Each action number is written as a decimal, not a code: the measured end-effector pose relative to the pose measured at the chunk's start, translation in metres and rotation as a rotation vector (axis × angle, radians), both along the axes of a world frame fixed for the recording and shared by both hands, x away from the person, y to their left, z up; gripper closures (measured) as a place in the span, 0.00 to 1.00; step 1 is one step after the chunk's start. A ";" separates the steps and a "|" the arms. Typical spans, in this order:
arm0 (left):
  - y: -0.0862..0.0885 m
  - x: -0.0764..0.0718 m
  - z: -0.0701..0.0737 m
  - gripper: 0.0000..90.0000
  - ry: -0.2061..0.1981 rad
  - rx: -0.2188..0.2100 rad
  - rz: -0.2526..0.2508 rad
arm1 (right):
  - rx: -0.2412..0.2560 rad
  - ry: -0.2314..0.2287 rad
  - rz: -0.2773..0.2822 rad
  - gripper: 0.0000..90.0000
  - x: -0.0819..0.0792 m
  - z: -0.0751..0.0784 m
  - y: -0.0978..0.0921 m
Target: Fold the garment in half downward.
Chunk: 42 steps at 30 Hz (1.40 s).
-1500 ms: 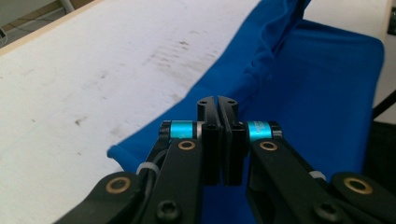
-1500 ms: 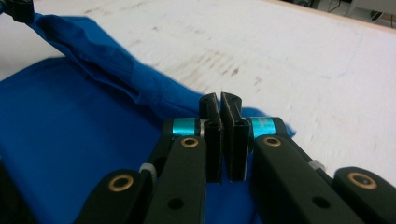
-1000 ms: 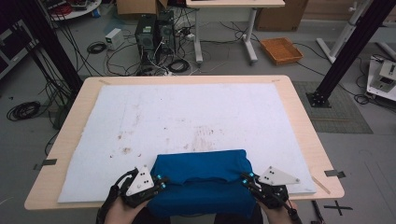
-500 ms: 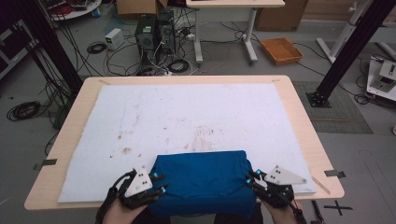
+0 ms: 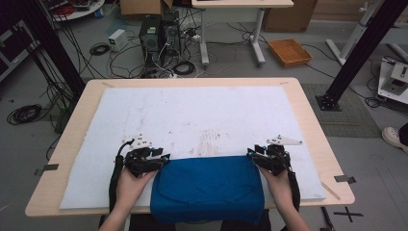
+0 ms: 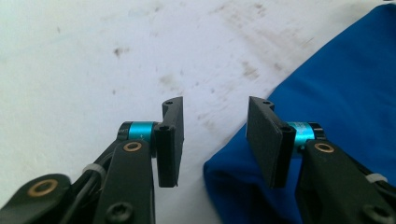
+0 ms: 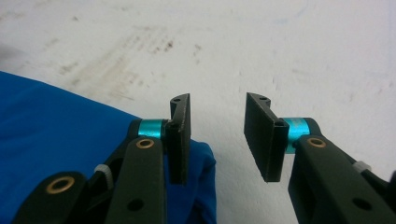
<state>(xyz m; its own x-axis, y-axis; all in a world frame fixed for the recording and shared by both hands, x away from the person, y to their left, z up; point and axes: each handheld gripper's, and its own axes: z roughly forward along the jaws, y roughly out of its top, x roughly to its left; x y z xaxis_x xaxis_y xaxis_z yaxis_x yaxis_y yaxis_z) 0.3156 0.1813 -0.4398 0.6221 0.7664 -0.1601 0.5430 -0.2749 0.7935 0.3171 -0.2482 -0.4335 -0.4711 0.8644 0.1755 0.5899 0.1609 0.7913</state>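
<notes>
Cloth first: we see the blue folded cloth (image 5: 207,187) lying at the lower middle of the high view, on the white mat (image 5: 192,120) that covers the wooden counter (image 5: 312,125), with its near edge hanging over the counter's front rim. Our left claw (image 5: 161,158) sits just off the cloth's upper left corner, and our right claw (image 5: 252,155) sits just off its upper right corner, one hand behind each.

In the left gripper view we look down our left claw (image 6: 215,140): jaws wide apart, nothing between them but stained white mat. The cloth (image 6: 336,93) fills the right side of that frame, its folded corner reaching under the right-hand jaw; we cannot tell whether they touch.

In the right gripper view our right claw (image 7: 217,135) is equally parted and holds nothing. Here the cloth (image 7: 60,121) lies at the lower left of the frame, its rounded corner tucked just below the left-hand jaw. Bare mat (image 7: 280,56) with faint brown smudges spreads across the top and right.
</notes>
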 end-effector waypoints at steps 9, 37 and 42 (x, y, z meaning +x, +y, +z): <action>0.000 -0.003 -0.011 0.72 0.048 -0.003 0.002 | 0.030 0.115 0.040 0.75 0.001 -0.017 -0.007; 0.001 0.062 0.009 0.95 -0.018 0.038 -0.025 | 0.006 0.019 0.075 0.96 0.060 0.001 -0.005; 0.001 0.085 0.014 0.94 -0.014 0.047 -0.018 | -0.036 0.012 0.077 0.96 0.086 0.007 -0.002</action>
